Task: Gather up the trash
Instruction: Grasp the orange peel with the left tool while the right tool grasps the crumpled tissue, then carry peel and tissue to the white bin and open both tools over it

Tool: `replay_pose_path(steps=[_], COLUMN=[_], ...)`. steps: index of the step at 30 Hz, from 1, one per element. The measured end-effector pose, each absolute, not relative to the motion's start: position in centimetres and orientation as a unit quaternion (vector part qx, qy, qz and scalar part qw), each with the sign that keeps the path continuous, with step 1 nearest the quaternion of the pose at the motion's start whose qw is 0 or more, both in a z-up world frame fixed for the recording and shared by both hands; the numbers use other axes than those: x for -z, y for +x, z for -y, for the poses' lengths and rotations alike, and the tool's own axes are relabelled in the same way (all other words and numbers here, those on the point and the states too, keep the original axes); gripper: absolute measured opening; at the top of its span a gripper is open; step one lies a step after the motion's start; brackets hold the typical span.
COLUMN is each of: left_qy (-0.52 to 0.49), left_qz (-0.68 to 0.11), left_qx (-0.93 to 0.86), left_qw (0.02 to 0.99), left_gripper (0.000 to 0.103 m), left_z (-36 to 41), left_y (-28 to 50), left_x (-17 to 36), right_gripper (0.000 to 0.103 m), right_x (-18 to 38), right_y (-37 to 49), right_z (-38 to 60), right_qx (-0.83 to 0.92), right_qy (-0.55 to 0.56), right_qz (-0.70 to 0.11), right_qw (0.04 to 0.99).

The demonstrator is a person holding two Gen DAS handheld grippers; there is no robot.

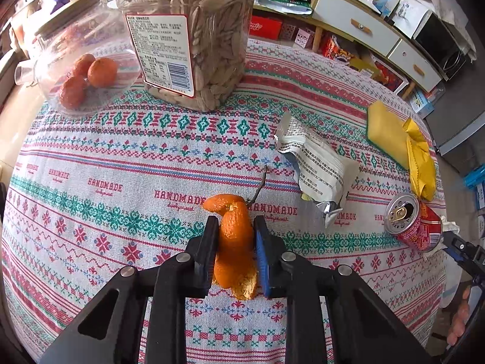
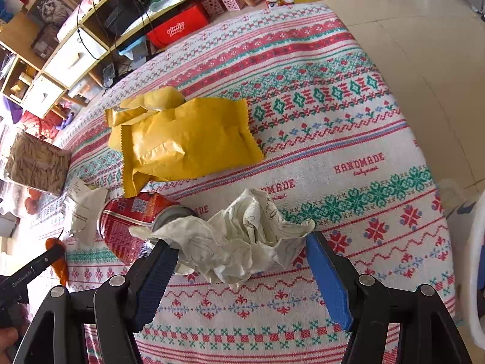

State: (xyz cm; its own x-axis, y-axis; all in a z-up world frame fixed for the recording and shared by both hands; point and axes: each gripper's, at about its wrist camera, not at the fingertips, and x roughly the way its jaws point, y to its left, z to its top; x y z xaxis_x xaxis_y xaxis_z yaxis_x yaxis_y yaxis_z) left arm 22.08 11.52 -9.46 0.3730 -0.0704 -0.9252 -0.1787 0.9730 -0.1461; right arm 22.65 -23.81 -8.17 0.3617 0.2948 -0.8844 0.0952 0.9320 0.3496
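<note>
In the left wrist view my left gripper (image 1: 235,221) is shut on a curled orange peel (image 1: 235,242) that rests on the patterned tablecloth (image 1: 121,212). In the right wrist view my right gripper (image 2: 239,239) stands open around a crumpled white paper (image 2: 239,242); its fingertips (image 2: 315,242) sit at the paper's edges. A red drink can (image 2: 130,221) lies on its side just left of the paper, also seen as the can (image 1: 415,224). A silver wrapper (image 1: 318,166) and a yellow wrapper (image 2: 188,142) lie farther back.
A plastic tub of seeds (image 1: 194,30) and a glass jar with tangerines (image 1: 88,72) stand at the table's far side. A yellow sponge (image 1: 385,130) lies by the yellow wrapper. A thin twig (image 1: 260,185) lies beyond the peel. Shelves and boxes stand behind the table.
</note>
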Motion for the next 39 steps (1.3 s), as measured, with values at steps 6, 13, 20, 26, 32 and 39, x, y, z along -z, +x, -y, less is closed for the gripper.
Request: replay_pose_path(steps=[6, 13, 20, 26, 32, 39], left_qy=[-0.152, -0.173, -0.178, -0.145, -0.120, -0.094], left_qz=[-0.548, -0.524, -0.530, -0.522, -0.526, -0.529], left_qx=[-0.014, 0.002, 0.045, 0.085, 0.141, 0.203], left_qw=[0.823, 0.834, 0.828, 0.836, 0.830, 0.818], left_gripper=[0.016, 0.016, 0.016, 0.016, 0.016, 0.016], left_z=[-11.3, -9.6, -6.4, -2.0, 4.7, 13.4], left_y=[20.7, 18.3, 15.7, 13.8, 12.4, 12.2], left_x=[8.2, 5.4, 3.7, 2.0, 1.2, 1.1], right_gripper=[0.020, 0.019, 0.019, 0.020, 0.020, 0.020], right_x=[6.6, 4.8, 3.3, 2.4, -0.1, -0.4], right_y=[21.5, 19.0, 17.2, 15.5, 13.7, 11.6], right_z=[24.2, 25.5, 26.6, 28.3, 32.9, 42.4], right_qx=[-0.069, -0.070, -0.080, -0.081, -0.051, 0.043], right_qy=[0.167, 0.161, 0.160, 0.164, 0.172, 0.207], right_qz=[-0.547, -0.534, -0.525, -0.526, -0.498, -0.488], right_qw=[0.817, 0.827, 0.832, 0.830, 0.848, 0.847])
